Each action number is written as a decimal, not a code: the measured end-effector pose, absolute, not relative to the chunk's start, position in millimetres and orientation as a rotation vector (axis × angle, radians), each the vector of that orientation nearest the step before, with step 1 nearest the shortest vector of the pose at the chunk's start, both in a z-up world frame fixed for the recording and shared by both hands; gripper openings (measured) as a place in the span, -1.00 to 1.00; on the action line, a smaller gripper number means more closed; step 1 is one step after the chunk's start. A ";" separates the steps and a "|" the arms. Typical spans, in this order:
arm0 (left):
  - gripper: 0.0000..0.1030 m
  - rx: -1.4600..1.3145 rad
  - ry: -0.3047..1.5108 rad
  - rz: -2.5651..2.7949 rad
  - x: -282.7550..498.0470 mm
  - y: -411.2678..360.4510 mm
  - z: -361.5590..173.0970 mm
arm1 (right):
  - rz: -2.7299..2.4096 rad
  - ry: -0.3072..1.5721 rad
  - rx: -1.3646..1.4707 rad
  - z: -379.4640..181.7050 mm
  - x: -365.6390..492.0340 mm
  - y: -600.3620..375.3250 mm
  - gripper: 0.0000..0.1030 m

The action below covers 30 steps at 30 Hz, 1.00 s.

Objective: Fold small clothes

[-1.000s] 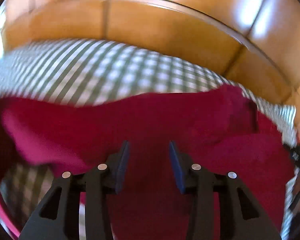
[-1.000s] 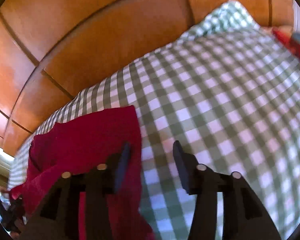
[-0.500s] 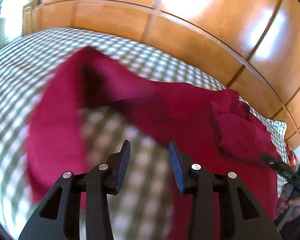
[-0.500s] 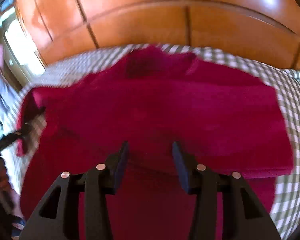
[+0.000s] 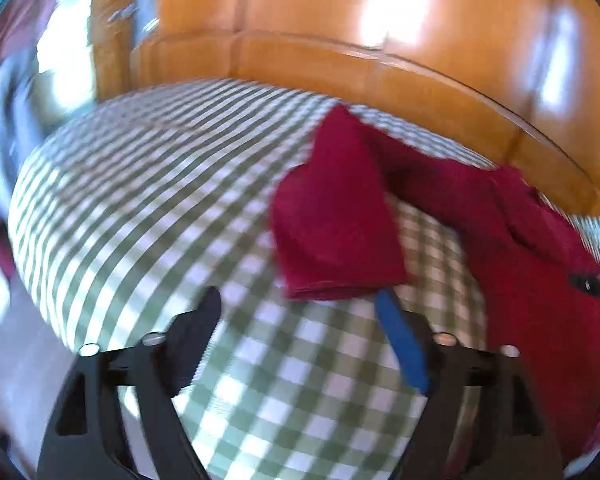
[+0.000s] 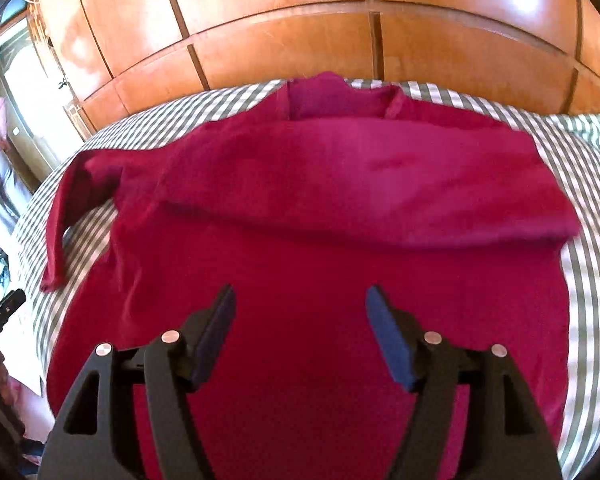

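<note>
Both grippers, left (image 5: 300, 336) and right (image 6: 300, 332), hover with jaws apart, empty, over the shirt (image 6: 320, 208), seemingly lining up another fold.

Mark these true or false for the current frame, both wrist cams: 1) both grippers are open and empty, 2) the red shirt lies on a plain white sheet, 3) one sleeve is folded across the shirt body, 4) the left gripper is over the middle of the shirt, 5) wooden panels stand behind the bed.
1) True: the left gripper and the right gripper stand open, holding nothing.
2) False: the red shirt lies on a green-and-white checked sheet.
3) True: the folded sleeve lies across the body.
4) False: it is over bare sheet, beside the other sleeve.
5) True: wooden panels stand behind.
</note>
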State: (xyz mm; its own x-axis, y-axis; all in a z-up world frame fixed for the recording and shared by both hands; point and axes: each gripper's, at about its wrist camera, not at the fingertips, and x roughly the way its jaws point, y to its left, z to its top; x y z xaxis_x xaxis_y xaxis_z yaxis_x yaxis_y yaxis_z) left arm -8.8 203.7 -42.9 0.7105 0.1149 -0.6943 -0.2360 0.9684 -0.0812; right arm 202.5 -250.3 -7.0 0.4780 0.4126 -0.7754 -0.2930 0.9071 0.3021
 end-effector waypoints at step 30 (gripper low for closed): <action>-0.89 -0.610 0.455 -0.364 97.3 200.8 153.5 | 0.402 0.977 0.202 -1.8 149.3 -280.6 0.40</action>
State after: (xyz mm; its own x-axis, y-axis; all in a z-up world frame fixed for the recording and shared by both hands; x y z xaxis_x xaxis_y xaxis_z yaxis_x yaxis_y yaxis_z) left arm 97.3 200.8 153.5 0.8401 -0.4532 -0.2981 0.1919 0.7624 -0.6181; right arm 149.3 -280.6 -1.8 0.4939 0.4183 -0.7623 -0.2391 0.9082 0.3435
